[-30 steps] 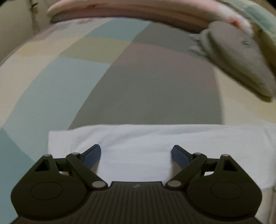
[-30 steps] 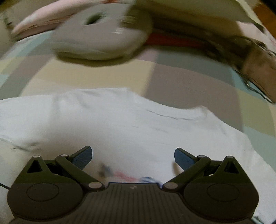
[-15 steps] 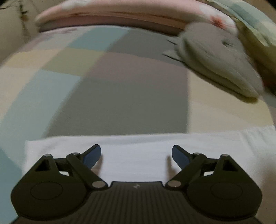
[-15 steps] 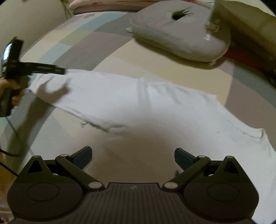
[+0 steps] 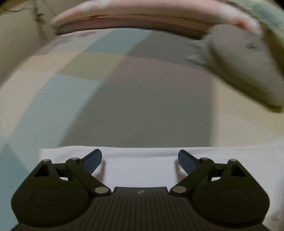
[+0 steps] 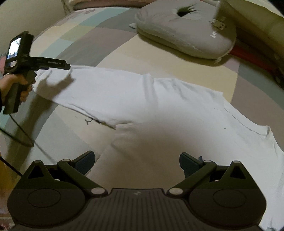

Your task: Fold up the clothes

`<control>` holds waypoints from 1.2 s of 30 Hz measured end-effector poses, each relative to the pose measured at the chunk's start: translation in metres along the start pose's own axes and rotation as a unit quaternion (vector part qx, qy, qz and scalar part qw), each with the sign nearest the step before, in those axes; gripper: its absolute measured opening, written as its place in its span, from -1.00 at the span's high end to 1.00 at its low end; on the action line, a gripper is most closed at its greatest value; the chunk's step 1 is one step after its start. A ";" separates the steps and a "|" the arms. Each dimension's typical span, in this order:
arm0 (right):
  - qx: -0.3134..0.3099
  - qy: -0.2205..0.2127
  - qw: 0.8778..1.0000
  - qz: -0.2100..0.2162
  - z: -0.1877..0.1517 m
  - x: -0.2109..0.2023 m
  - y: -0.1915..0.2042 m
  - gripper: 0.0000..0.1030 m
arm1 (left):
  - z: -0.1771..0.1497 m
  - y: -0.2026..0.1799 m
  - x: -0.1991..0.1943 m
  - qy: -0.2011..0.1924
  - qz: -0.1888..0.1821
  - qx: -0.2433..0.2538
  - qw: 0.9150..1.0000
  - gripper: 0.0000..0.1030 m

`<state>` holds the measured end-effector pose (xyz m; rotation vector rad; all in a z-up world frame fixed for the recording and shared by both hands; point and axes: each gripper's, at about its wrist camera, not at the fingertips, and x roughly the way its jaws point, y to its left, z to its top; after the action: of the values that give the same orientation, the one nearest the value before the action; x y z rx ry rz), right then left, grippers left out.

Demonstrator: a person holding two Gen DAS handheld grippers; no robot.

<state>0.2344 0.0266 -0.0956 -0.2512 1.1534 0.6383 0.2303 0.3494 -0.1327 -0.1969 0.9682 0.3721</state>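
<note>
A white T-shirt point(image 6: 159, 110) lies spread flat on a patchwork bedspread point(image 6: 85, 44), one part stretching out to the left. My right gripper point(image 6: 136, 160) hovers open over the shirt's near part with nothing between its fingers. In the right wrist view the left gripper point(image 6: 68, 66) hangs over the shirt's far left end, held by a hand point(image 6: 10, 83); from there its jaws cannot be made out. In the left wrist view my left gripper point(image 5: 140, 158) is open just above the shirt's white edge point(image 5: 142, 167), holding nothing.
A grey cushion point(image 6: 186, 33) with a hole lies on the bed beyond the shirt, also at the right of the left wrist view as a grey cushion point(image 5: 245, 67). Pink bedding point(image 5: 142, 16) is piled at the bed's far end. A black cable point(image 6: 16, 135) trails from the left gripper.
The right gripper pulled back and turned left, so the whole shirt and the left gripper came into view. The left wrist view swung slightly, with the shirt's edge staying under its fingers.
</note>
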 end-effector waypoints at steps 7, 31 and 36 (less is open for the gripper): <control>0.006 0.008 1.000 -0.010 -0.009 0.002 0.002 -1.00 | -0.013 -0.090 0.015 0.038 -0.078 0.070 0.994 -0.81; 0.038 0.012 0.999 -0.011 -0.030 -0.010 0.004 -1.00 | -0.076 -0.048 -0.003 -0.022 -0.023 0.042 0.999 -0.84; 0.026 0.015 1.000 -0.010 -0.027 -0.017 0.012 -1.00 | -0.075 -0.040 -0.013 0.003 -0.032 0.056 0.998 -0.84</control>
<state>0.2019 0.0170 -0.0892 -0.2291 1.1934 0.5887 0.1822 0.2858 -0.1637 -0.1270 0.9833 0.2570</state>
